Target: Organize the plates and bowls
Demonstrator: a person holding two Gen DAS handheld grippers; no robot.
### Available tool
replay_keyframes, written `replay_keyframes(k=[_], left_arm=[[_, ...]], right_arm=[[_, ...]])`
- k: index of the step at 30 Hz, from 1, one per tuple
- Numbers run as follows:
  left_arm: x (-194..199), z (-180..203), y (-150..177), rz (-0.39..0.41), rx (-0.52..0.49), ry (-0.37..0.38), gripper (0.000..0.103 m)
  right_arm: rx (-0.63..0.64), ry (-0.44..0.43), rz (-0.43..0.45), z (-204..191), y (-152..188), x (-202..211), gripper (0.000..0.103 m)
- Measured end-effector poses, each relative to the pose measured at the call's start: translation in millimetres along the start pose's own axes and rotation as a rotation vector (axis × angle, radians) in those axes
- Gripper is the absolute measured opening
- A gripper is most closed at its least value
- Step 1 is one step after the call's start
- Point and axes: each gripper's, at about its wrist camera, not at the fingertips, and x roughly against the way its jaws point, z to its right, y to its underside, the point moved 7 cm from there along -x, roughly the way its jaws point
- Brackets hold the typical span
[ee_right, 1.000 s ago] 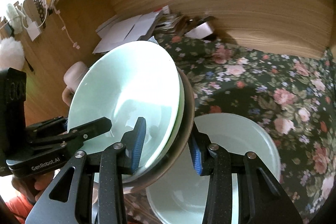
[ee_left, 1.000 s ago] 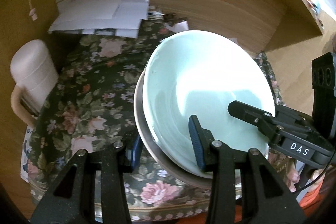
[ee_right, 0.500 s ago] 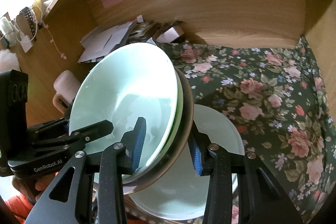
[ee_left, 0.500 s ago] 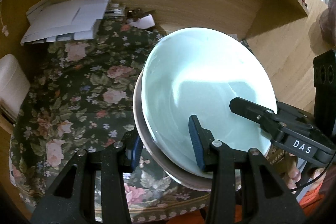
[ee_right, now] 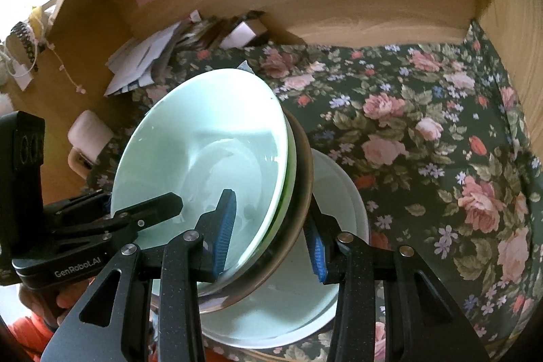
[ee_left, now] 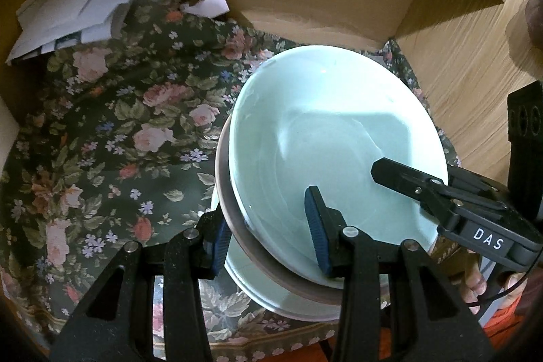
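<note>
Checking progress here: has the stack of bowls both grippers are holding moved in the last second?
Yes. The held stack now hangs over the pale plate on the floral cloth.

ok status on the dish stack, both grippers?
Left gripper and right gripper both clamped on the stack of nested dishes, held tilted. Pale plate on floral cloth directly below. Nothing between.

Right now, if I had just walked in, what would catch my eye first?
A stack of nested dishes, pale mint bowl on top and a brown one beneath, is held tilted in mid-air by two black tongs, the left tongs and right tongs each shut on opposite rims. Directly below lies another pale dish on a dark floral cloth lining a wooden shelf, with loose white papers in the back corner.
</note>
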Motion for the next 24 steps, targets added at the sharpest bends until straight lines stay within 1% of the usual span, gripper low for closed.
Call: replay_keyframes(k=[7, 10, 14, 18, 20, 24], left_arm=[[-20, 3, 5, -0.049, -0.002, 0.000, 0.041], [-19, 5, 5, -0.040, -0.017, -0.011, 0.041], [-20, 3, 5, -0.041, -0.001, 0.009, 0.041], [-19, 1, 5, -0.036, 0.015, 0.012, 0.041], [-13, 0, 3, -0.012, 0.009, -0.009, 0.041], [6, -1, -3, 0.039, 0.002, -0.025, 0.041]], right_arm=[[-0.033, -0.004, -0.032, 12, 6, -12, 0.036], [-0.032, -0.008, -0.032, 11, 6, -11, 0.036], [-0.035, -0.022, -0.034, 10, 7, -11, 0.038], [-0.025, -0.003, 0.007, 10, 2, -1, 0.039], [-0.006, 0.026, 0.042, 8, -2, 9, 0.044], [0.033, 0.045, 0.109, 0, -11, 31, 0.045]])
